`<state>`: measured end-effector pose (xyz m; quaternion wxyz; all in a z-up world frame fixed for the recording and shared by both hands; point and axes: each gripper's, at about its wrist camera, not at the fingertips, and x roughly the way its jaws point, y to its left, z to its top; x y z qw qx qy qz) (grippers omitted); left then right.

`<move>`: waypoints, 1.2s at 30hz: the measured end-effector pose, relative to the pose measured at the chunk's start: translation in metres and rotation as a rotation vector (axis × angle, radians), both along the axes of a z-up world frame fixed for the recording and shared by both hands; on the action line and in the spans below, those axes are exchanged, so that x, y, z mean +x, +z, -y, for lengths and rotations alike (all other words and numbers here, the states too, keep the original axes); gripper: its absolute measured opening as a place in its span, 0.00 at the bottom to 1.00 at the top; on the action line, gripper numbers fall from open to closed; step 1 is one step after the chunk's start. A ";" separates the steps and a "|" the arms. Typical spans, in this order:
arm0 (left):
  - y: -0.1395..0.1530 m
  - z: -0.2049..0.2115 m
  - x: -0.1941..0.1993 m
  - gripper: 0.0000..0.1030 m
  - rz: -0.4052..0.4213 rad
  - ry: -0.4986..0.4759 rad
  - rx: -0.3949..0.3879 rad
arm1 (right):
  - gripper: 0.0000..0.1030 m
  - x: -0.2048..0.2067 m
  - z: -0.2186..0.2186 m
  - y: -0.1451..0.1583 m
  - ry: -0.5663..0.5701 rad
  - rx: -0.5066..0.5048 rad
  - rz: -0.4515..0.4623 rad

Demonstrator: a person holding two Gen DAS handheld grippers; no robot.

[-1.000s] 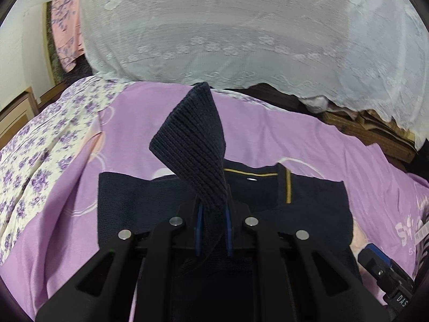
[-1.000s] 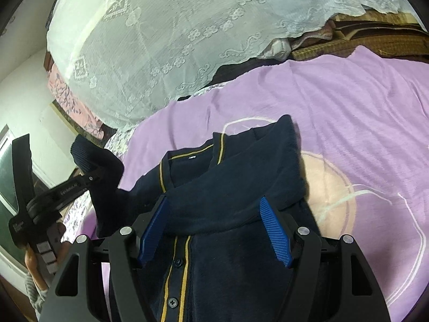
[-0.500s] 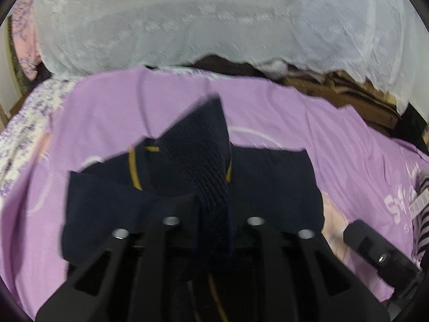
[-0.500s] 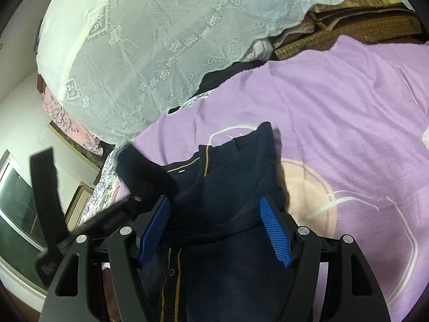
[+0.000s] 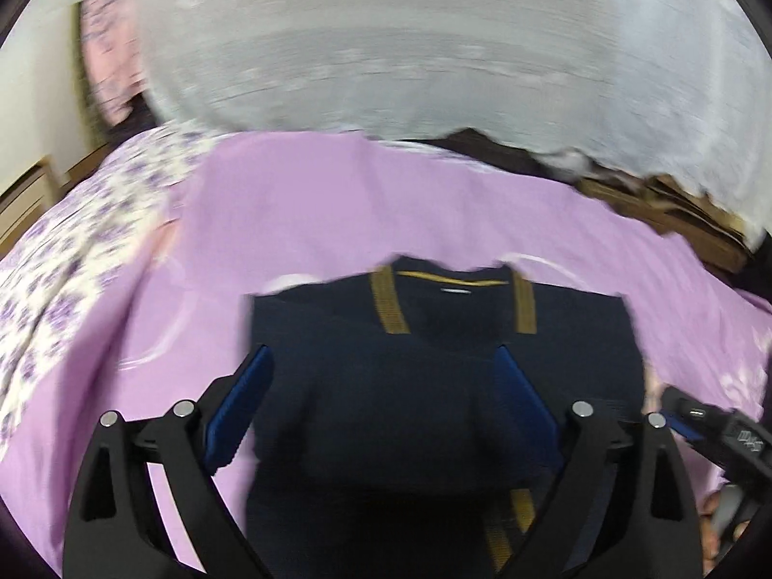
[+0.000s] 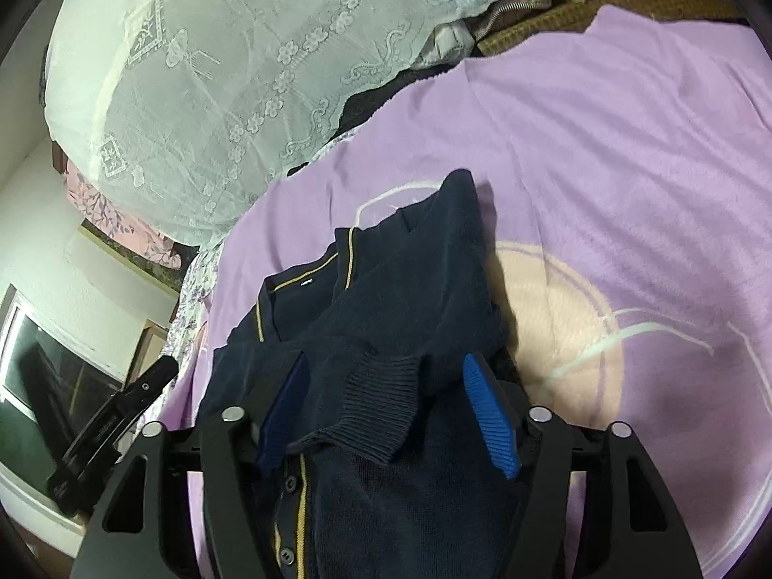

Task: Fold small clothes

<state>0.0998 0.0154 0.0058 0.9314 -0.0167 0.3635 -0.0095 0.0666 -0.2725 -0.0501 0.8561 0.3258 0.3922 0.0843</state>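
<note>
A small navy knit cardigan [image 5: 434, 386] with mustard trim lies on the purple bedspread [image 5: 313, 222], collar at the far side. My left gripper [image 5: 381, 376] is open and empty, its blue pads either side of the cardigan's body. In the right wrist view the cardigan [image 6: 386, 299] has both sleeves folded across its front, and a ribbed cuff [image 6: 381, 400] lies between the open pads of my right gripper [image 6: 386, 381]. The left gripper [image 6: 116, 410] shows at the left of that view; the right gripper [image 5: 714, 429] shows at the lower right of the left wrist view.
A white lace cover [image 6: 217, 72] drapes over a mound behind the bed. A floral sheet [image 5: 62, 260] lies to the left. Dark and brown fabrics [image 5: 666, 198] are piled at the back right. A pink floral cloth [image 5: 106, 48] hangs at the far left.
My left gripper carried the ribbed sleeve across the cardigan, opened and let it go. The sleeve now lies on the cardigan's front. The right gripper stayed open.
</note>
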 end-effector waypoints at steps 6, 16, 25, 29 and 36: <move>-0.018 -0.063 0.006 0.87 -0.042 0.138 0.001 | 0.56 -0.003 -0.013 -0.016 0.037 0.034 -0.092; -0.059 -0.067 0.024 0.87 -0.138 0.145 0.063 | 0.13 0.008 -0.036 -0.020 0.040 -0.054 -0.115; -0.041 -0.064 0.020 0.92 -0.087 0.178 0.070 | 0.12 0.024 -0.037 0.069 0.058 -0.333 0.141; -0.068 -0.051 0.039 0.94 -0.174 0.183 0.187 | 0.08 0.050 -0.012 0.026 0.019 -0.344 0.020; -0.064 -0.062 0.041 0.96 -0.196 0.199 0.134 | 0.02 0.048 0.023 -0.014 -0.064 -0.238 -0.044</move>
